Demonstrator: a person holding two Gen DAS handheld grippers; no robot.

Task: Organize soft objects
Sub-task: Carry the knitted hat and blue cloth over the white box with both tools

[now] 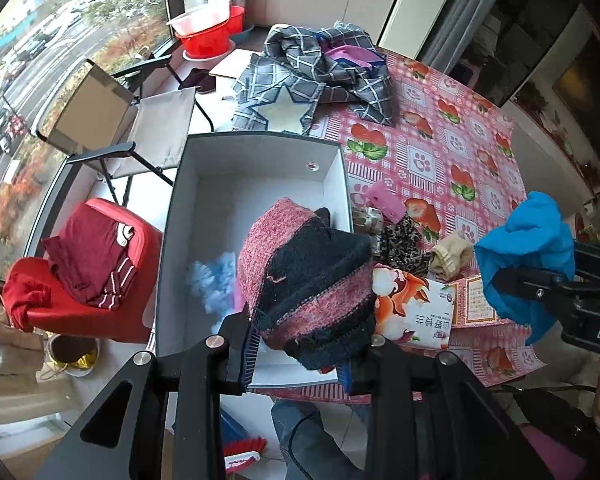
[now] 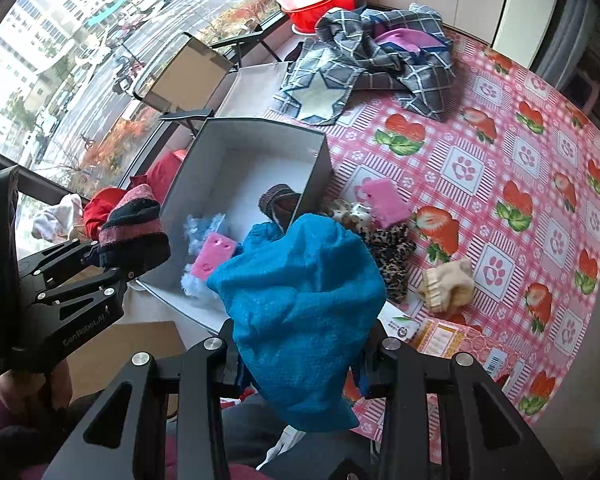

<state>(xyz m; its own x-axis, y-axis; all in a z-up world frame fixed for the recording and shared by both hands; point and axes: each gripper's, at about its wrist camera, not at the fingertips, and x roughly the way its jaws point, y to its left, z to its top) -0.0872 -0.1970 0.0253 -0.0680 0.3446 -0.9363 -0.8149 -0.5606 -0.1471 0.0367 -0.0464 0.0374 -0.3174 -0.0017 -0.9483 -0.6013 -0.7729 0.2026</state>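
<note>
The sorting looks partly done, as far as one can judge. The open grey cardboard box with a white inside (image 2: pixel 320 156) already holds a few soft things: a pink sponge block (image 2: pixel 213 255), a tuft of pale blue-white stuffing (image 2: pixel 198 229) and a dark brown knitted sock (image 2: pixel 278 200) leaning at its right wall. Two more pieces are in the air. The left tongs (image 1: pixel 300 334) are pinching a pink-and-navy striped knitted sock (image 1: pixel 308 276) above the near part of the box, and the right tongs (image 2: pixel 300 354) are clamped on a bright blue fleecy cloth (image 2: pixel 300 304), held over the near right corner of the box. Still waiting outside, just beside the box's right wall, lie a pink foam piece (image 2: pixel 384 200), a leopard-print fabric item (image 2: pixel 392 254), a cream knitted bundle (image 2: pixel 448 284) and a small fluffy toy-like thing (image 2: pixel 354 212) that is too small to identify; so a good share appears left. The worktop is covered with a pink checked oilcloth printed with strawberries and paw marks (image 2: pixel 540 160); a grey checked quilt with a star patch (image 2: pixel 360 68) is heaped at its far end, and printed packets (image 1: pixel 416 310) lie near the front edge. Around it are a large window over a wet street, a folding chair (image 1: pixel 156 132), a red seat piled with dark red clothes (image 1: pixel 96 264) and red plastic basins (image 1: pixel 208 36).
</note>
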